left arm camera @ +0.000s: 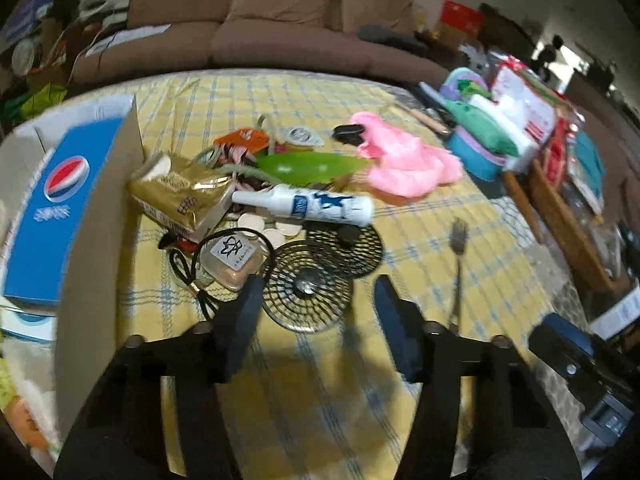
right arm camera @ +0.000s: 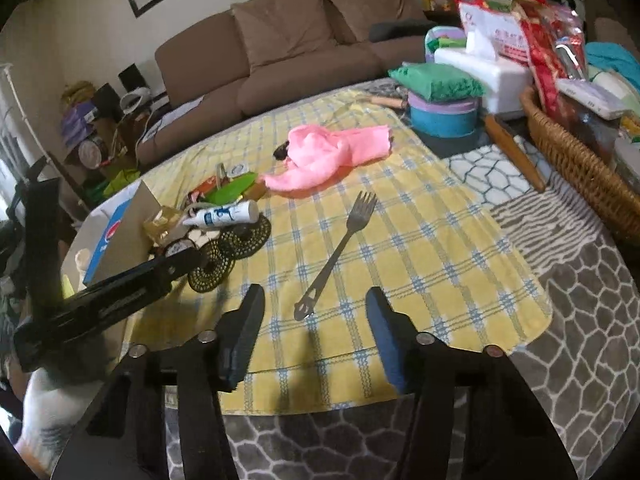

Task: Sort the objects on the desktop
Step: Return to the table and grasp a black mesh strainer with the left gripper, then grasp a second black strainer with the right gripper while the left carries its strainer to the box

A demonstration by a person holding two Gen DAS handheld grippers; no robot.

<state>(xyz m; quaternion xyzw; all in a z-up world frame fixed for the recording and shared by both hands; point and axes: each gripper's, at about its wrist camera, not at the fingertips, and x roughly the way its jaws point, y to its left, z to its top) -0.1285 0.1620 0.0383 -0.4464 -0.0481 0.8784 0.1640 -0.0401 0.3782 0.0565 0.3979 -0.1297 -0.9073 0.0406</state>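
Both sets of jaws are spread wide with nothing in them. Our left gripper (left arm camera: 316, 300) hangs low over the nearer black mesh coaster (left arm camera: 307, 285), which sits pretty much right between the finger tips, so we'd guess that's the next pick. Our right gripper (right arm camera: 316, 312) is lined up on the fork (right arm camera: 340, 248), handle end lying just ahead of the gap, tines pointing away from us.

Moving outward, a second mesh coaster (left arm camera: 349, 245) overlaps the first one, and behind those is the pile: a white tube with blue print (left arm camera: 308, 206), a gold snack bag (left arm camera: 180, 196), some round cream discs (left arm camera: 264, 229), a black cord (left arm camera: 192, 276) looped around a small clear packet (left arm camera: 232, 260), a green leaf-shaped thing (left arm camera: 312, 166) and some orange bits we can't really make out. Further back a pink cloth (right arm camera: 332, 152) is crumpled on the yellow plaid cloth (right arm camera: 420, 240).

The open Pepsi box (left arm camera: 64, 208) stands right beside the pile on the left, maybe the drop spot, but we can't see inside it. Honestly, the sorting looks barely started: almost everything is heaped together, and only the fork lies on its own.
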